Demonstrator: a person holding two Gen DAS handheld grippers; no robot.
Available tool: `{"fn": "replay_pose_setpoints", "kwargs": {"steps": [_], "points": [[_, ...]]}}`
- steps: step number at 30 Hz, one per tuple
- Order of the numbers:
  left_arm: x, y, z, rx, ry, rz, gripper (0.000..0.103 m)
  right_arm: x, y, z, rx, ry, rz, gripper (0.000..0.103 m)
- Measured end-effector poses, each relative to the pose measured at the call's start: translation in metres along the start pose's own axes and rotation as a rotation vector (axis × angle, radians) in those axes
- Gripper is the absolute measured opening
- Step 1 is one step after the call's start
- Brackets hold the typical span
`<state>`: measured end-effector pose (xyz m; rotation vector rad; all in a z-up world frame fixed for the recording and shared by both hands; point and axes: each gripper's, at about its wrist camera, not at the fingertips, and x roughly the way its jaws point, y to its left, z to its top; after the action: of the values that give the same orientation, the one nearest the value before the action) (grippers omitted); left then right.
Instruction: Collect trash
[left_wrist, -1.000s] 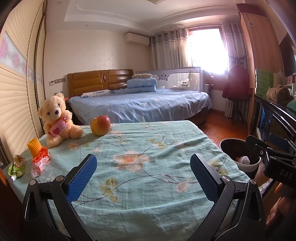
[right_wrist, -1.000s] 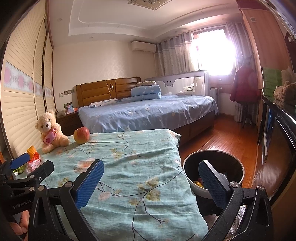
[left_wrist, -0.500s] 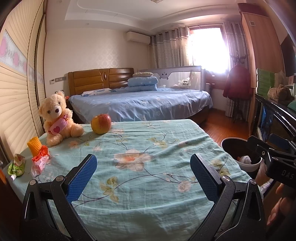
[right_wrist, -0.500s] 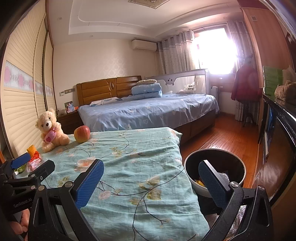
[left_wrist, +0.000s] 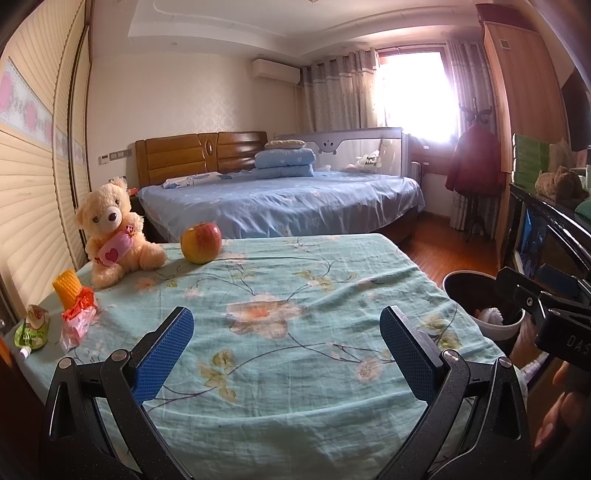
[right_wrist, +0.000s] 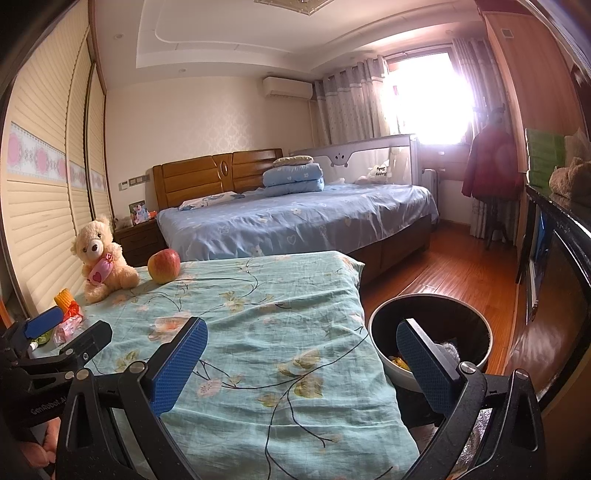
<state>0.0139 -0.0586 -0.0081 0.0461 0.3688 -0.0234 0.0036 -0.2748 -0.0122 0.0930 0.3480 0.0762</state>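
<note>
Two hand-held grippers over a cloth-covered worktop (left_wrist: 295, 332) in a bedroom. The left gripper (left_wrist: 286, 354) is spread wide with nothing between its blue pads; its lower frame is cut off by the picture edge. The right gripper (right_wrist: 301, 363) is likewise released and empty, its body cropped at the bottom. In the left wrist view, only part of the right gripper and a few blurred fingertips show at the right edge.

Trash lies at the worktop's left edge, well apart from the left gripper and forward-left of it: a red-and-white wrapper (left_wrist: 78, 321), a green pouch (left_wrist: 32, 330) just beside it and partly clipped by the worktop's edge, and a yellow ridged piece (left_wrist: 67, 292) touching the wrapper from behind. In the right wrist view these are largely hidden behind the left gripper's finger.

The trash bin (right_wrist: 430, 306) stands on the floor just beside the worktop's right side; the right gripper's right finger overlaps its opening in the picture. Its contents are hard to make out: something yellow and something pale.

A teddy bear (left_wrist: 112, 230) and an apple (left_wrist: 201, 242) sit at the far end.
</note>
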Motion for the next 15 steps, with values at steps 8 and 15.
{"fn": "replay_pose_setpoints", "kwargs": {"steps": [8,15], "points": [[0.006,-0.001,0.0,0.002,0.014,0.002,0.103,0.005,-0.002,0.0,0.009,0.021,0.0,0.103],[0.013,0.001,-0.001,-0.001,0.031,-0.002,0.103,0.015,-0.005,0.0,0.021,0.047,-0.002,0.103]]}}
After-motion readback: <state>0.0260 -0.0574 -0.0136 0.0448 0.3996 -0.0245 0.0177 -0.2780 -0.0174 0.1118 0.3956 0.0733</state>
